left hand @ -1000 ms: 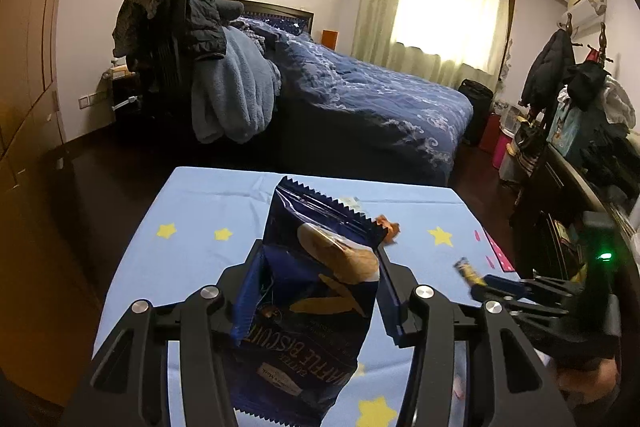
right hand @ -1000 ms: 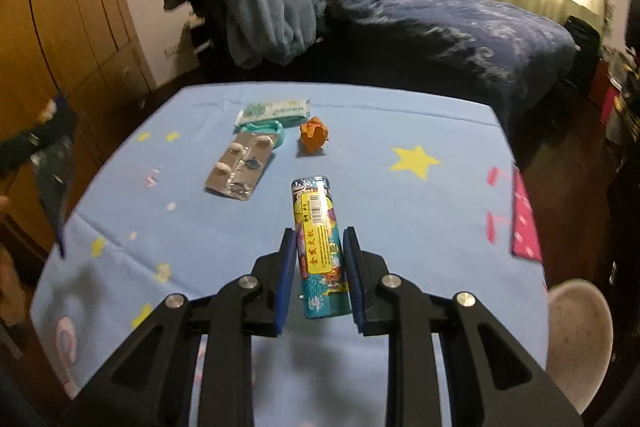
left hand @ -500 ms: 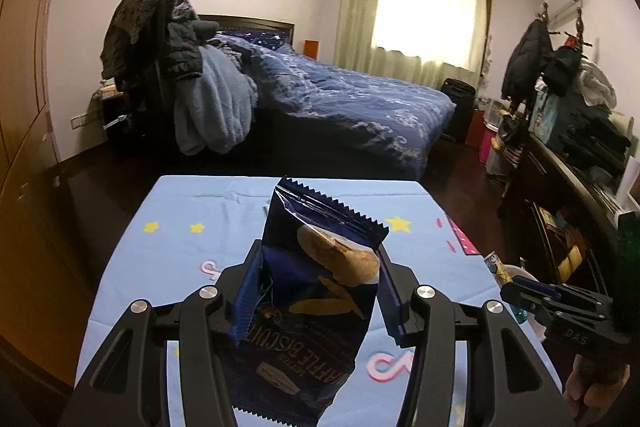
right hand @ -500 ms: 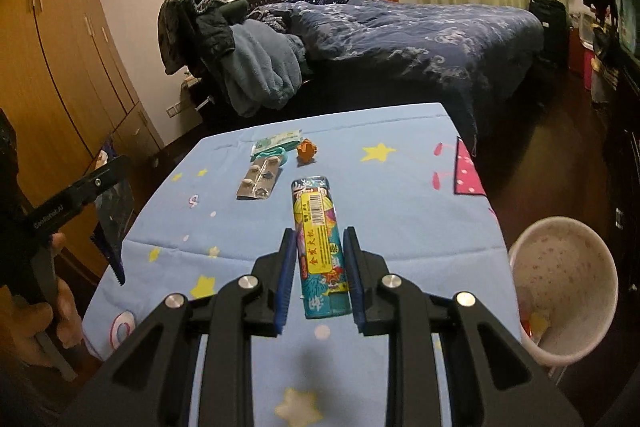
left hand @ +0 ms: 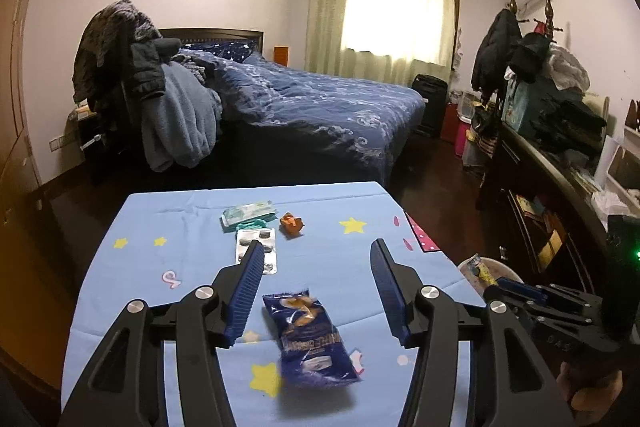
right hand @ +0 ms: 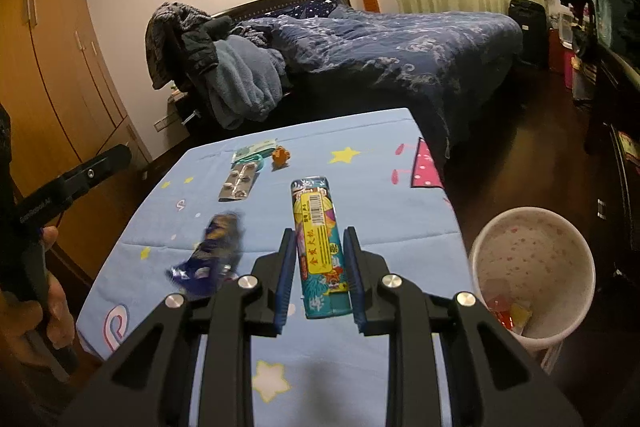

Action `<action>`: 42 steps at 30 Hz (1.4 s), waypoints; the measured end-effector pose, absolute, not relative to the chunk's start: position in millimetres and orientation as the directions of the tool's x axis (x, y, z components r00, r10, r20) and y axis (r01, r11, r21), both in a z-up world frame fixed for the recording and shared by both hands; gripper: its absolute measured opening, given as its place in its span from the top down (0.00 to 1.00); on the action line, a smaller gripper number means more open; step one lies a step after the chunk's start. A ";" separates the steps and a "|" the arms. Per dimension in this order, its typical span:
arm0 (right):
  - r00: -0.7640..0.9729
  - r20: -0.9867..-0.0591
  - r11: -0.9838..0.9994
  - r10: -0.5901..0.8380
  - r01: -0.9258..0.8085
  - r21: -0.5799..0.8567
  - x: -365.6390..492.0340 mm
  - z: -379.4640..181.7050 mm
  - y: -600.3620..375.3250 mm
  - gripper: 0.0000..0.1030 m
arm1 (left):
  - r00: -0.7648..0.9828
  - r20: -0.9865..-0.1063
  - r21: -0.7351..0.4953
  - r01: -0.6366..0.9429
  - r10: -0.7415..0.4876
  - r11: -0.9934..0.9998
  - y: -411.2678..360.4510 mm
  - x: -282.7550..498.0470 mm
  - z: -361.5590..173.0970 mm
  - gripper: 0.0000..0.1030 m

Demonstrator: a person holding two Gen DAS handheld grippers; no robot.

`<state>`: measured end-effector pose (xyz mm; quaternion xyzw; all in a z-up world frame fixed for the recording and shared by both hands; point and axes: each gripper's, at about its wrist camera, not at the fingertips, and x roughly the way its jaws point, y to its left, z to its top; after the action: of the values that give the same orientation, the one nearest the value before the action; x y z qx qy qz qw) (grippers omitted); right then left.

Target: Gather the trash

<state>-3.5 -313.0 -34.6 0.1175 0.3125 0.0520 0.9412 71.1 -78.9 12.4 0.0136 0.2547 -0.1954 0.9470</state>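
My left gripper (left hand: 316,259) is open and empty above the blue tablecloth (left hand: 180,227). The dark blue waffle-biscuit wrapper (left hand: 316,343) is below it, blurred, free of the fingers; it also shows in the right wrist view (right hand: 212,251). My right gripper (right hand: 318,251) is shut on a teal and yellow printed tube (right hand: 320,243) held above the table. A white trash bin (right hand: 532,267) with a few wrappers inside stands on the floor right of the table.
On the far part of the table lie a pill blister pack (left hand: 256,247), a green wipes packet (left hand: 248,213) and a small orange scrap (left hand: 292,223). A bed (left hand: 320,107), a clothes-covered chair (left hand: 132,87) and a cluttered dresser (left hand: 560,163) surround the table.
My left gripper opened and let go of the biscuit wrapper, which drops toward the table. My right gripper keeps the tube and has moved nearer the bin.
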 end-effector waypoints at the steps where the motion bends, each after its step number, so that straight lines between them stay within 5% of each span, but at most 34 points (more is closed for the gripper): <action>1: 0.801 -0.574 0.966 0.168 -0.020 0.256 -5.0 -35.1 -315.8 0.75 | 0.792 -0.498 -0.057 0.375 -0.352 0.925 -82.7 72.9 9.2 0.39; 2: 0.803 -0.572 0.966 0.165 -0.014 0.259 -6.6 -35.2 -317.6 0.75 | 0.788 -0.516 -0.039 0.370 -0.336 0.928 -86.0 75.1 4.1 0.29; 6: 0.808 -0.567 0.964 0.163 -0.008 0.265 -8.0 -36.6 -322.4 0.75 | 0.713 -0.640 -0.032 0.347 -0.286 0.937 -97.5 97.5 -39.2 0.23; 11: 0.807 -0.565 0.965 0.171 -0.022 0.262 -8.6 -37.9 -319.9 0.75 | 0.636 -0.741 -0.022 0.297 -0.215 0.955 -109.3 122.8 -84.5 0.04; 16: 0.810 -0.559 0.966 0.177 -0.033 0.258 -8.6 -36.1 -316.6 0.75 | 0.578 -0.793 -0.043 0.260 -0.191 0.965 -113.2 145.3 -115.3 0.04; 17: 0.810 -0.559 0.966 0.177 -0.033 0.257 -8.0 -35.8 -317.2 0.75 | 0.565 -0.801 -0.061 0.253 -0.198 0.966 -111.9 148.5 -120.8 0.20; 18: 0.811 -0.558 0.965 0.178 -0.034 0.259 -8.0 -35.7 -317.2 0.75 | 0.573 -0.797 -0.054 0.249 -0.192 0.967 -111.5 148.5 -121.8 0.26; 19: 0.810 -0.559 0.965 0.178 -0.034 0.259 -7.8 -35.8 -317.0 0.75 | 0.595 -0.786 -0.017 0.246 -0.165 0.969 -112.3 145.9 -120.2 0.55; 23: 0.806 -0.564 0.965 0.181 -0.035 0.259 -6.2 -35.6 -315.7 0.76 | 0.591 -0.780 -0.065 0.252 -0.207 0.966 -102.7 140.0 -112.5 0.82; 34: 0.809 -0.560 0.966 0.180 -0.038 0.256 -9.5 -33.6 -315.2 0.75 | 0.732 -0.633 -0.072 0.270 -0.253 0.960 -86.9 99.1 -38.7 0.83; 42: 0.817 -0.558 0.968 0.148 -0.004 0.251 -22.3 -36.9 -332.0 0.75 | 0.712 -0.613 -0.080 0.376 -0.343 0.923 -124.0 93.1 -19.8 0.82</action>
<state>-22.3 -332.0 -36.9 0.1199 0.3001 0.0402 0.9455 93.1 -124.0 -19.8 0.0252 0.3262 -0.1944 0.9247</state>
